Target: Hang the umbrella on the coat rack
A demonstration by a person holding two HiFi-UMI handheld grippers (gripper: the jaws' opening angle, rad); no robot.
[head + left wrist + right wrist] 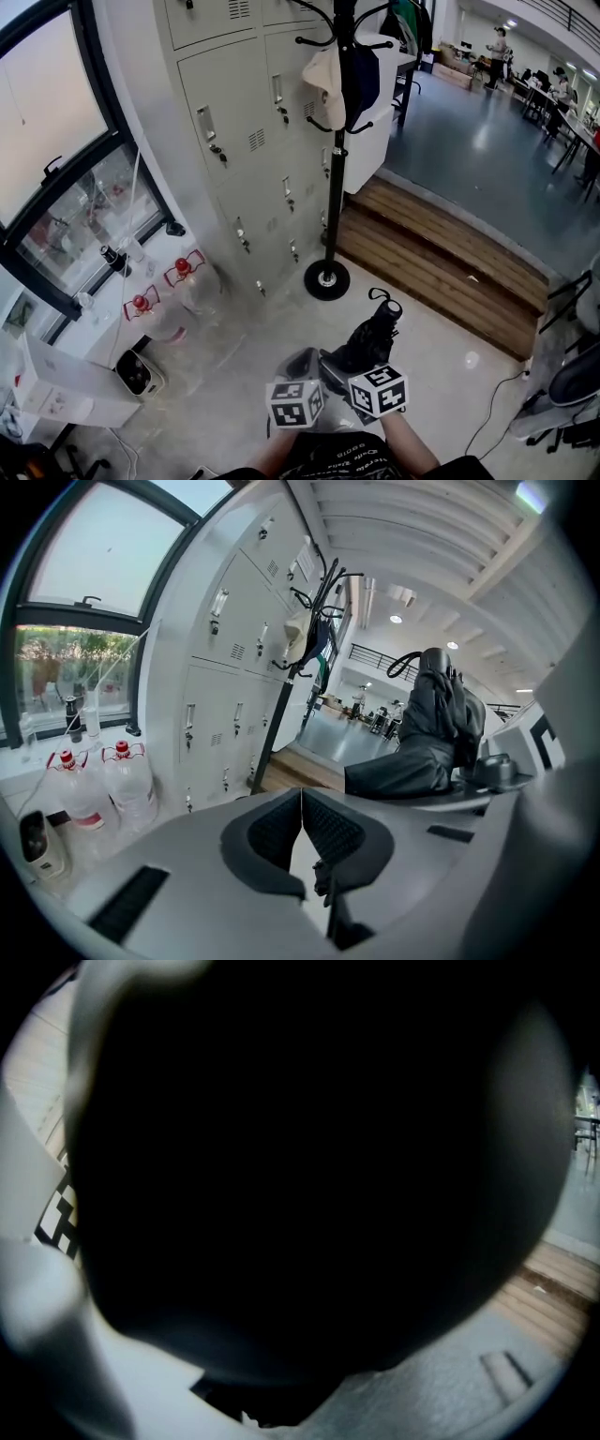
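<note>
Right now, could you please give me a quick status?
Left gripper shut, empty. Right gripper shut on umbrella, short of coat rack. Pale cap and dark cloth on its hooks.

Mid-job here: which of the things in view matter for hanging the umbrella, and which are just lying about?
For the job: umbrella, folded, in the right gripper; coat rack; left gripper, shut and empty.

Lying about: lockers; two water bottles by the window; cream item hung on the rack; wooden step.
</note>
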